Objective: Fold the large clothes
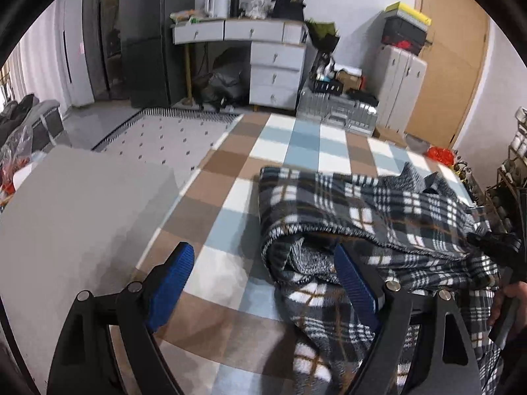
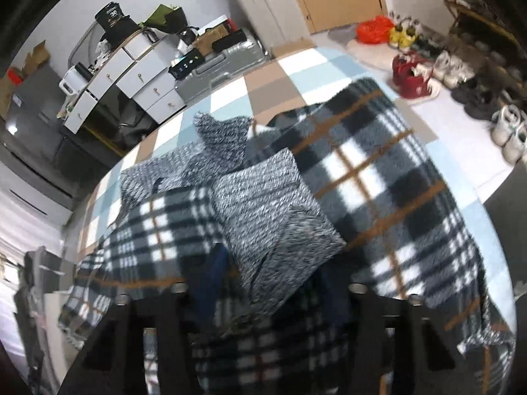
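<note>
Risk of dragging plaid garment [image 1: 378, 210] off checked tabletop [image 1: 237, 177] into a bunch: right gripper [image 2: 270, 283] fingers clamped on its grey lining, left gripper [image 1: 263, 283] fingers apart, astride its near edge.

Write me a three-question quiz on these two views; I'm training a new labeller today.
1. True or false: the left tool stands open, one blue finger against the plaid garment.
2. What has the right tool closed on?
   A. a shoe
   B. the plaid garment's grey lining
   C. nothing
3. What does the garment lie on?

Key
1. True
2. B
3. A checked mat in brown, blue and white.
</note>
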